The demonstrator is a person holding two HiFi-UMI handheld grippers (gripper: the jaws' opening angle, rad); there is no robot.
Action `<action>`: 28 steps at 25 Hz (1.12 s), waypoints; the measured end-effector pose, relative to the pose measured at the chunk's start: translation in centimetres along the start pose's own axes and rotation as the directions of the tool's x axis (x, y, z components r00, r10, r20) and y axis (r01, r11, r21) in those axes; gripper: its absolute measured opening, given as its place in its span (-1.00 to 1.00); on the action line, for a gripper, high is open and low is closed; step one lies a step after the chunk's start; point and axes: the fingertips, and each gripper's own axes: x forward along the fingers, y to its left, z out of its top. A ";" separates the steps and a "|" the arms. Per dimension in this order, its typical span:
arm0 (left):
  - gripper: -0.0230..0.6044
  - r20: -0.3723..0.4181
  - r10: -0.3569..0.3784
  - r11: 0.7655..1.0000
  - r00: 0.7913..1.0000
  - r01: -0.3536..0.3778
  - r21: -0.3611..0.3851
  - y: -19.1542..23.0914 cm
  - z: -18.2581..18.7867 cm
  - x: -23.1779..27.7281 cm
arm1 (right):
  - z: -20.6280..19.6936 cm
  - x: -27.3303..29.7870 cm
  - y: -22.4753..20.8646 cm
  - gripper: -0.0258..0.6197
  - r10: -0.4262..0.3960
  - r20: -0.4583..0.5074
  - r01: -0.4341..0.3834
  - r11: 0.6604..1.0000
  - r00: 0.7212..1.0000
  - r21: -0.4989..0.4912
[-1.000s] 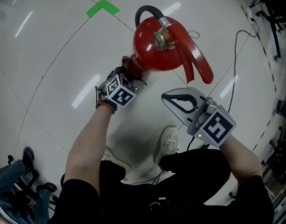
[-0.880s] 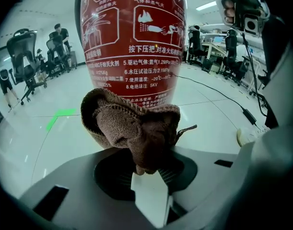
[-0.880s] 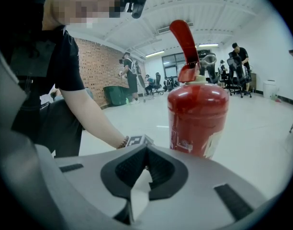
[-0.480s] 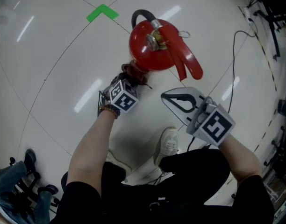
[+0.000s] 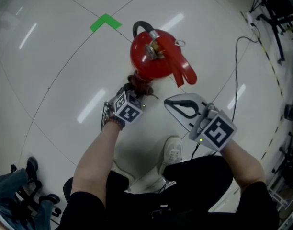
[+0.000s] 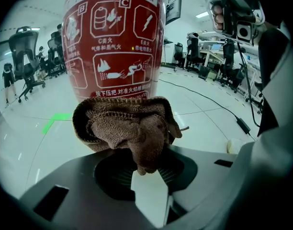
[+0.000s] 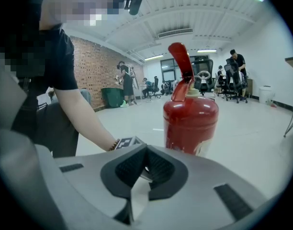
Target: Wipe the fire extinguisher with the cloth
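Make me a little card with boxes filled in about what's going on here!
Thing being cleaned: red metal fire extinguisher, upright on the white floor
Cleaning tool: bunched brown knitted cloth, up against its labelled side
Left gripper: shut on the cloth
Right gripper: shut, empty, apart from the extinguisher
Floor mark: green tape corner

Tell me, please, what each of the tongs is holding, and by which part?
The left tongs grip the brown cloth by its bunched lower end. The right tongs are shut and hold nothing.
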 end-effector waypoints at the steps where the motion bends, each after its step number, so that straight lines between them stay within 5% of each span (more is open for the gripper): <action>1: -0.59 0.003 -0.001 1.000 1.000 0.001 0.002 -0.1 0.2 -0.2 | 0.1 -0.1 0.0 -0.91 -0.002 0.001 0.002 1.000 1.000 -0.003; 16: -0.59 -0.034 0.058 0.986 0.998 -0.052 0.161 3.8 -0.1 -5.3 | 0.6 -0.4 0.1 -0.92 -0.015 -0.004 0.015 1.000 1.000 -0.021; 28: -0.59 0.060 0.117 0.963 0.991 -0.128 0.238 7.2 2.6 -11.4 | 0.3 1.0 0.1 -0.91 -0.016 -0.036 0.016 1.000 0.999 -0.016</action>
